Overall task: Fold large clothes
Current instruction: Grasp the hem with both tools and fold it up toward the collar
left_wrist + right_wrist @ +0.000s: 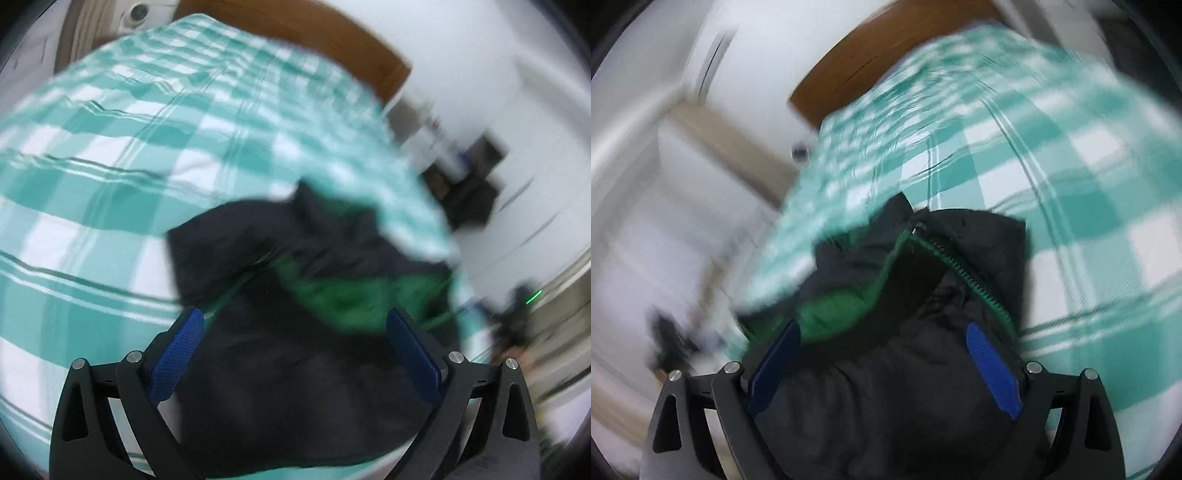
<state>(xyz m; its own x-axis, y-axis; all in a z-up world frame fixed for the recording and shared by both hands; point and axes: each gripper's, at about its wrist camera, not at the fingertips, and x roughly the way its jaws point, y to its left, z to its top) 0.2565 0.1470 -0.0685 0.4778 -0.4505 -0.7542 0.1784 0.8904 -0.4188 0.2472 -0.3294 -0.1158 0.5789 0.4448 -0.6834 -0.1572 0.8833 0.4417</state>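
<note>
A black jacket (295, 354) with green lining (343, 299) lies bunched on a bed with a teal and white checked sheet (110, 147). My left gripper (295, 321) is open, its blue pads (181, 350) wide apart just above the black fabric. In the right wrist view the same jacket (886, 387) shows its green zipper (975, 280) and green lining (834, 314). My right gripper (882, 336) is open too, with its blue pads (993, 369) on either side of the fabric. Both views are blurred by motion.
The brown wooden headboard (332, 40) stands at the far end of the bed and also shows in the right wrist view (886, 48). White walls (517, 74) and dark items (469, 184) on the floor lie beyond the bed's edge.
</note>
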